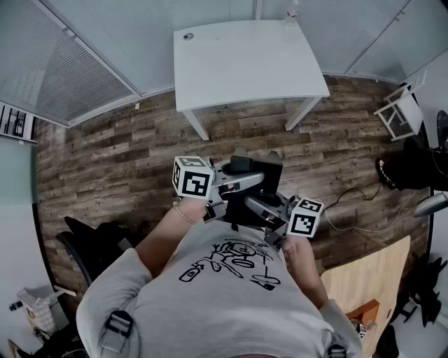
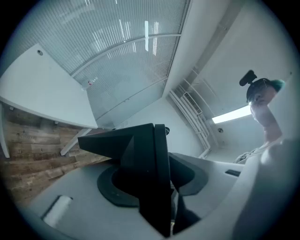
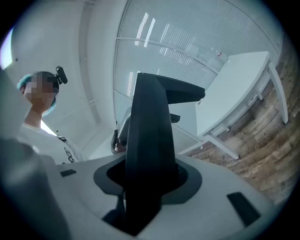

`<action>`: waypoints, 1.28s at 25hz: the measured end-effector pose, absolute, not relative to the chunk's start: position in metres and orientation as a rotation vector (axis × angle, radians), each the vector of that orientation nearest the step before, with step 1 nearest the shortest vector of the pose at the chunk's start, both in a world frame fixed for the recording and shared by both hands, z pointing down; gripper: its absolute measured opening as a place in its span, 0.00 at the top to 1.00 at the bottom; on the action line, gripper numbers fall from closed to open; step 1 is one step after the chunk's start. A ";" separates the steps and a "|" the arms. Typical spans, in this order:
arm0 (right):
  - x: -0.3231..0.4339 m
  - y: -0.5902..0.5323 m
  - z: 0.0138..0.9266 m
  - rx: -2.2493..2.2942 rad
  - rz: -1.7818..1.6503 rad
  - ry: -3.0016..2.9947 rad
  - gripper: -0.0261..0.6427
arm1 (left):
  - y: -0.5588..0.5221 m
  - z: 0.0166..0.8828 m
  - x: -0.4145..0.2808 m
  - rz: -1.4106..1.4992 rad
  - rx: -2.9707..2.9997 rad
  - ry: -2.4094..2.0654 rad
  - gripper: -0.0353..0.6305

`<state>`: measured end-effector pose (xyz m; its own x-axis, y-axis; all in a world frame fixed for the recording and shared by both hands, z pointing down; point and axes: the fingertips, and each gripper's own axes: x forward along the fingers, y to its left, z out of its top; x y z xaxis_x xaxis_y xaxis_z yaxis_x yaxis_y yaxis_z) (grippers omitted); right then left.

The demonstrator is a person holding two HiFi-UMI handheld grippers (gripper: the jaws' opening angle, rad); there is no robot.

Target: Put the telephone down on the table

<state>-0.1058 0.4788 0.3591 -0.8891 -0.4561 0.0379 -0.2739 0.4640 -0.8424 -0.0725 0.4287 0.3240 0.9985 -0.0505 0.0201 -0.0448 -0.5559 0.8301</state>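
Observation:
I hold a black telephone [image 1: 260, 176] at chest height between both grippers, above the wooden floor and short of the white table [image 1: 245, 63]. My left gripper [image 1: 234, 183] comes in from the left and is shut on the telephone's side; in the left gripper view the dark wedge of the telephone [image 2: 117, 145] fills the jaws of my left gripper [image 2: 157, 159]. My right gripper [image 1: 264, 207] comes in from the right, also shut on it. In the right gripper view the telephone [image 3: 150, 140] stands upright between the jaws. The table [image 3: 239, 89] lies ahead.
A small bottle [image 1: 292, 15] stands at the table's far edge. A white stool [image 1: 400, 112] and a black bag [image 1: 406, 171] sit to the right, with a cable [image 1: 350, 210] on the floor. A black office chair [image 1: 91, 245] is at my left, a wooden board [image 1: 371, 273] at lower right.

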 end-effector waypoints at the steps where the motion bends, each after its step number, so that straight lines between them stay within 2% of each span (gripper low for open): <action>1: -0.106 0.478 0.358 -0.636 -1.394 2.518 0.73 | 0.428 0.323 -0.072 -0.009 2.162 -0.065 0.68; 18: -0.122 0.469 0.353 -0.652 -1.350 2.532 0.73 | 0.420 0.316 -0.088 -0.016 2.189 -0.043 0.68; 25: -0.183 0.443 0.358 -0.688 -1.388 2.495 0.73 | 0.394 0.323 -0.148 0.001 2.154 -0.013 0.68; 32: -0.196 0.435 0.364 -0.706 -1.402 2.466 0.73 | 0.387 0.330 -0.160 0.022 2.141 0.008 0.68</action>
<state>-0.1960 0.4355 0.3640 -0.8609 -0.5066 0.0462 -0.2988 0.4301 -0.8519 -0.1598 0.3868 0.3299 0.9998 0.0142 0.0129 -0.0032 -0.5400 0.8416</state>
